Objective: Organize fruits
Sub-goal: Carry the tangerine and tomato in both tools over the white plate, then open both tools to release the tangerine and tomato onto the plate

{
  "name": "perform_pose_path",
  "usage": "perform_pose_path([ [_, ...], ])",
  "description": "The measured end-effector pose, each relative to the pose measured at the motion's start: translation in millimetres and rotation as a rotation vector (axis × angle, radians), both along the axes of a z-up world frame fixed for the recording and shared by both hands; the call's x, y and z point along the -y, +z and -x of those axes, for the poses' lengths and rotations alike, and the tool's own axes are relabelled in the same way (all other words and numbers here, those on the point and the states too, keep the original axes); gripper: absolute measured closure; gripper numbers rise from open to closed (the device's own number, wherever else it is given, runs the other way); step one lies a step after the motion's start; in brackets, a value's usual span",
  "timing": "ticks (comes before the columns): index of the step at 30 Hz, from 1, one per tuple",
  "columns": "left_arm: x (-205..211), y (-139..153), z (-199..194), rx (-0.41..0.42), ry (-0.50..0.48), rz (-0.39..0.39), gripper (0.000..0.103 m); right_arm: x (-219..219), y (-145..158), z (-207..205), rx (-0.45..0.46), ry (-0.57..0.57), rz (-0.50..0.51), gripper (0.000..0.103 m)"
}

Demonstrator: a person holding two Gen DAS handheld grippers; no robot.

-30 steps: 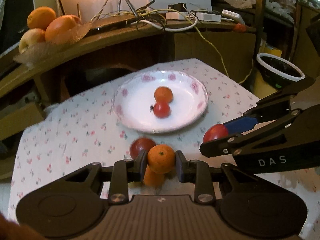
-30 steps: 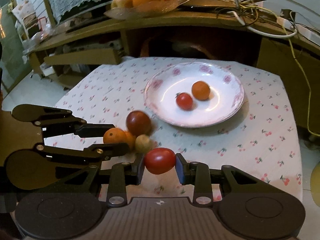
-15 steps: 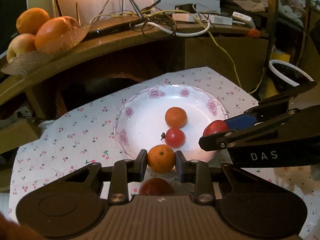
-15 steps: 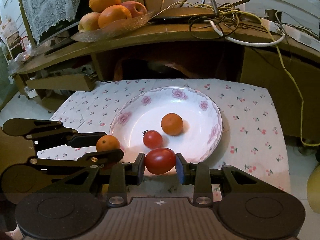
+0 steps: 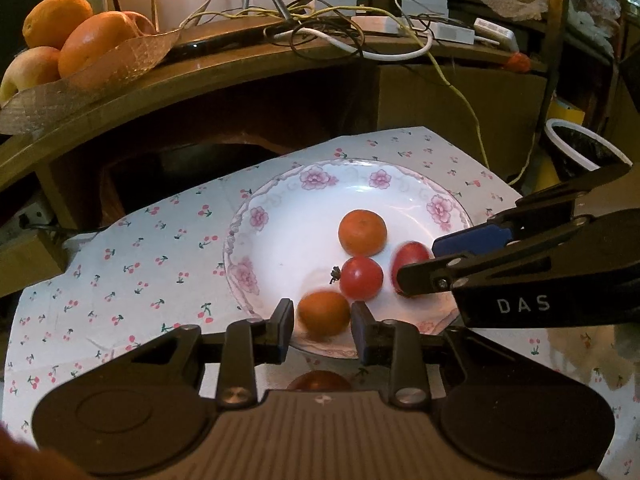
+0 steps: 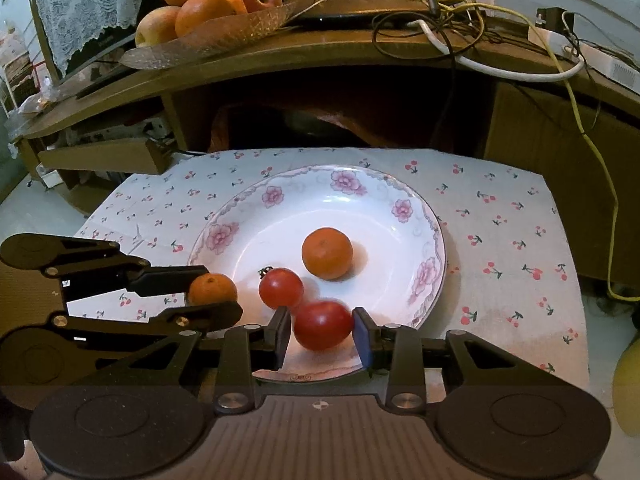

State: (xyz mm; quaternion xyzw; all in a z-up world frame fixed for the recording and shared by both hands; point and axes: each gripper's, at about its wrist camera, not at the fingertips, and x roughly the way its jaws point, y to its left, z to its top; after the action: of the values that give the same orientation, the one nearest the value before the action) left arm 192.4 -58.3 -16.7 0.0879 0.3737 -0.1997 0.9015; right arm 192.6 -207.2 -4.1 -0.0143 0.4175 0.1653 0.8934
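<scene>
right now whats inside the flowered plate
Loose on the plate: a mandarin and a small tomato. Each gripper brings another fruit over it. The plate's near rim is hidden behind the right gripper.

White letters "DAS" readable on black side of right gripper (image 5: 416, 268), seen from left wrist view. No other legible text, label or number anywhere in either view.

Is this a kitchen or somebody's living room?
Probably a room in someone's home. A cherry-print tablecloth holds a flowered plate, and the wooden shelf behind carries a fruit bowl and tangled cables.
</scene>
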Motion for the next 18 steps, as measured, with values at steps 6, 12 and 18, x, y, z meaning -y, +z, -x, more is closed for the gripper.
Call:
perform_pose_path([
  [6, -6.6, 8.2, 1.8, 0.009, 0.017, 0.009, 0.065, 3.7, 4.3, 0.3, 0.015, -0.01, -0.007, 0.068],
  [12, -19.9, 15.7, 10.1, 0.008, 0.034, 0.022, 0.063, 12.2, 8.7, 6.1, 0.011, -0.025, -0.021, 0.068],
  [18, -25.0, 22.0, 25.6, -0.001, 0.024, 0.024, 0.063, 11.5, 11.2, 21.6, 0.002, 0.011, -0.039, 0.067],
])
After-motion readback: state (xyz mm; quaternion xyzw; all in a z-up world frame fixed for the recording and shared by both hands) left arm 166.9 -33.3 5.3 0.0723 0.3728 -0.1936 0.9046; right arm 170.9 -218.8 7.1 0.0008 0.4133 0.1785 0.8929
